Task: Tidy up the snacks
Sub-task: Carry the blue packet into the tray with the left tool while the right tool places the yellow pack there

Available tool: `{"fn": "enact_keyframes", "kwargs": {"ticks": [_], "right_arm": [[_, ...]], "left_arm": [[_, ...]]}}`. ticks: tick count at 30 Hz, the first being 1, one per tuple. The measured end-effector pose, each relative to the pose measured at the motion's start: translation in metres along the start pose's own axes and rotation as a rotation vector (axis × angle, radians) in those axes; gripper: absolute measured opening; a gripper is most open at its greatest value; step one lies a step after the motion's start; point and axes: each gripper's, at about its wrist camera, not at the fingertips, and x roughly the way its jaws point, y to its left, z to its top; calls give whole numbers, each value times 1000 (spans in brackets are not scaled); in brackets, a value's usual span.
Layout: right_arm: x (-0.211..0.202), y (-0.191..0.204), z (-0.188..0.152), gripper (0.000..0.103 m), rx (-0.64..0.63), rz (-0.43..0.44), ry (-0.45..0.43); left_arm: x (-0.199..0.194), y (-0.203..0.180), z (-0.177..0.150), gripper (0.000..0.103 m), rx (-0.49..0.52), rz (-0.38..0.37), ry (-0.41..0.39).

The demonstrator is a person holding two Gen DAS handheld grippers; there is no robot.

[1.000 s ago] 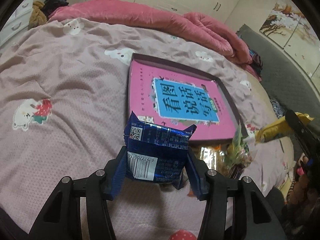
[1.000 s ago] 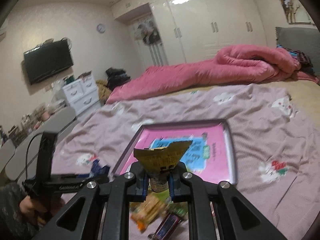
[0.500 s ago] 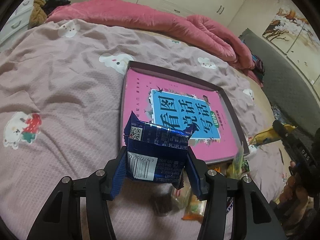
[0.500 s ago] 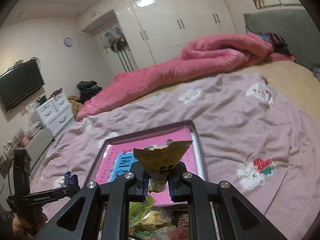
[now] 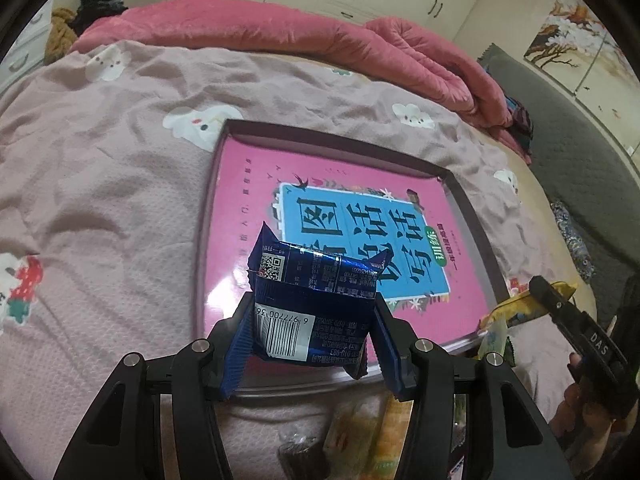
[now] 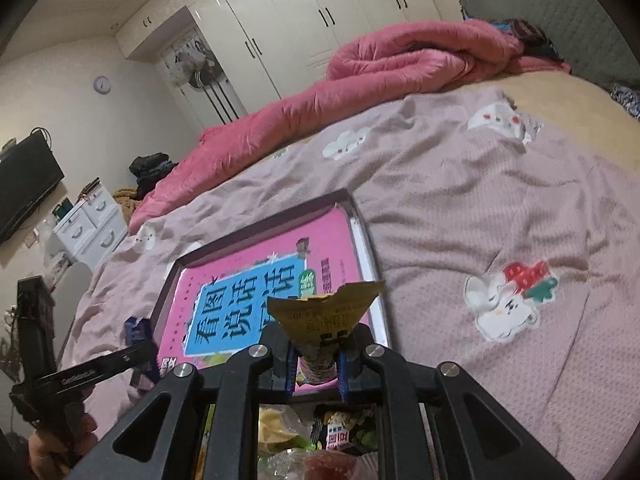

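Left wrist view: the left gripper (image 5: 310,334) is clamped on a blue packet (image 5: 312,308), pinched from both sides so it bulges up between the jaws. It hangs over the near edge of the tray (image 5: 468,200), which sits mid-bed with a pink book (image 5: 256,200) lying flat in it. More snacks (image 5: 360,432) are piled on the bed just short of the tray's near edge. My take: carry the packet further in past the rim before letting go, and lower it first, since a puffy bag will bounce or slide on that glossy cover.

Right wrist view: the right gripper (image 6: 316,354) is squeezed tight on the neck of a yellow packet (image 6: 326,312), also at the tray's near edge, toward its right corner. I'd set the two down apart, one toward each side, so the grippers don't bump.
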Motion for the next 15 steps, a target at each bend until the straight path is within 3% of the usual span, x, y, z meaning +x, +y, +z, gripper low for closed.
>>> {"fn": "enact_keyframes", "kwargs": {"ticks": [6,11,15], "right_arm": [[20,-11,-4,16,171,192,67],[40,-20,-9,16,255,229,117],[45,-20,-8,16,246,189,126]], "left_arm": [[10,-2,-2,56,3,-4,20],[14,-1,-3,56,2,2,26],[17,-1,-3,56,3,5,31]]}}
